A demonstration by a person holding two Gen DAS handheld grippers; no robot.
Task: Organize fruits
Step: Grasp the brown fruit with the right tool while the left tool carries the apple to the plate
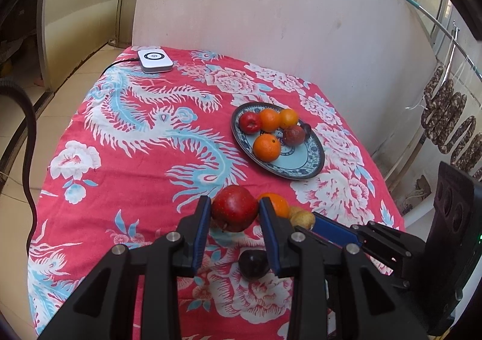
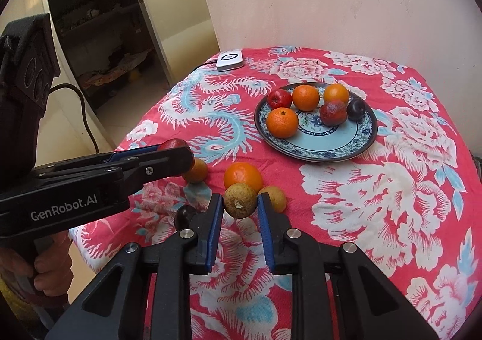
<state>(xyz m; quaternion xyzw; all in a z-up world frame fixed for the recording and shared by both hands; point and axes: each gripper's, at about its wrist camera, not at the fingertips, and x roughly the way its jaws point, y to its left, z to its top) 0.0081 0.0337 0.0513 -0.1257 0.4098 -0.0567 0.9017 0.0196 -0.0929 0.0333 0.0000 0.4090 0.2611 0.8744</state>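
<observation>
My left gripper [image 1: 234, 209] is shut on a red apple [image 1: 235, 208] and holds it just above the cloth; in the right wrist view only the apple's top [image 2: 172, 144] shows behind its fingers. My right gripper [image 2: 240, 200] is shut on a brownish-green round fruit [image 2: 240, 200]. An orange [image 2: 242, 177], a yellow-brown fruit [image 2: 274, 197], a small orange fruit [image 2: 196, 171] and a dark plum [image 1: 253, 264] lie loose on the cloth. The blue-patterned plate [image 1: 304, 163] holds three oranges, a small red apple [image 1: 250, 122], a dark red fruit [image 2: 333, 112] and a plum [image 2: 356, 108].
The table carries a red floral cloth [image 1: 126, 141] against a pale wall. A white device [image 1: 155, 60] with a cable sits at the far left corner. The table edge drops to tiled floor on the left. Dried sausages [image 1: 449, 117] hang at the right.
</observation>
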